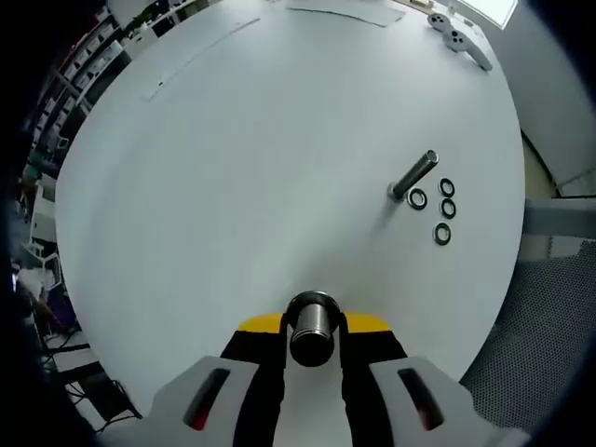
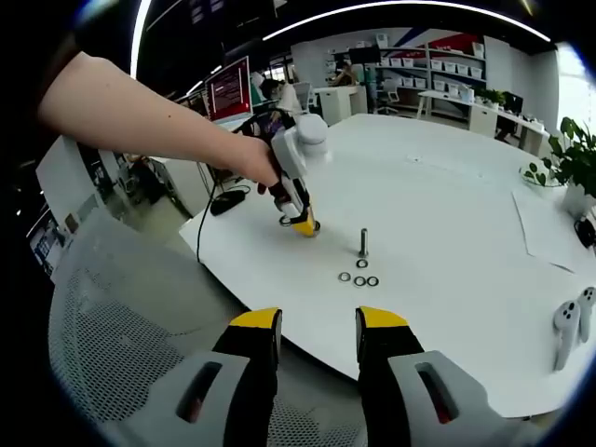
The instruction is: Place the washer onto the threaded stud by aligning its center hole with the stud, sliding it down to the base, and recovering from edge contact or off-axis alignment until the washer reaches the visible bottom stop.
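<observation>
A steel threaded stud point(image 1: 413, 177) stands upright on the white table point(image 1: 233, 186), with several black washers point(image 1: 442, 234) lying flat around its base. My left gripper point(image 1: 314, 328) is shut on a short steel cylinder point(image 1: 313, 321), well short of the stud. In the right gripper view a person's hand holds that left gripper point(image 2: 303, 223) tip-down on the table, to the left of the stud point(image 2: 363, 242) and the washers point(image 2: 359, 280). My right gripper point(image 2: 318, 326) stands open, nothing between its yellow tips, back over the table's near edge.
White handheld controllers point(image 1: 456, 37) point(image 2: 568, 326) lie on the table beyond the stud. A grey mesh chair point(image 2: 102, 354) stands by the near edge point(image 2: 279, 340). Paper sheets point(image 2: 549, 228) and a potted plant point(image 2: 568, 154) are at the right; office desks lie behind.
</observation>
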A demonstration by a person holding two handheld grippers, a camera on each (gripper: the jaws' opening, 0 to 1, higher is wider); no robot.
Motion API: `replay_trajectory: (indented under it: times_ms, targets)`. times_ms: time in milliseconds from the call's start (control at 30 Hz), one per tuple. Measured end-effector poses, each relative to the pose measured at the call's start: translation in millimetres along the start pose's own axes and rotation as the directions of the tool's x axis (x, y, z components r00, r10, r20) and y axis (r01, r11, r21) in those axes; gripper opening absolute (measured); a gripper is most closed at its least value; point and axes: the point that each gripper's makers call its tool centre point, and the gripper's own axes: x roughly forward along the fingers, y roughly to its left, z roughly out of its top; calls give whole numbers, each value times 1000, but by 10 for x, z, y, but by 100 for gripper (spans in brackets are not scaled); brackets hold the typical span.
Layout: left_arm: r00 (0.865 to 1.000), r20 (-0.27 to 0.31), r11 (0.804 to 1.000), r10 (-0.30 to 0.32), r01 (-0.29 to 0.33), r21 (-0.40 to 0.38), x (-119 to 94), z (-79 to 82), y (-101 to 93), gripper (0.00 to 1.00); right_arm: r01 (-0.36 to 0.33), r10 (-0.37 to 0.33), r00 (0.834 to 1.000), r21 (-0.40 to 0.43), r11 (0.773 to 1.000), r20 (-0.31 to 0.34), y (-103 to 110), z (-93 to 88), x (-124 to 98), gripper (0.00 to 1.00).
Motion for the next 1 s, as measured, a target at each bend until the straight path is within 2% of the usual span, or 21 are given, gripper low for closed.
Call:
replay_trajectory:
  times_ms: [133,600,767,1000]
  targets:
    - [1000,17,1000,-6,5,26,-10,-10,-35,20,1,-1,1000,1,1000,-1,-1,-2,1,34]
    - [999,41,1000,-8,7,19,-38,-51,-13,23,3,-3,1000,2,1000,-1,-5,0,1,34]
    - [999,48,999,2,-4,33,-88,-119,-5,23,3,-3,1000,6,1000,-5,-7,-5,4,34]
    - [999,33,1000,18,-17,-11,-145,-302,108,24,2,-2,1000,11,1000,0,-6,2,3,34]
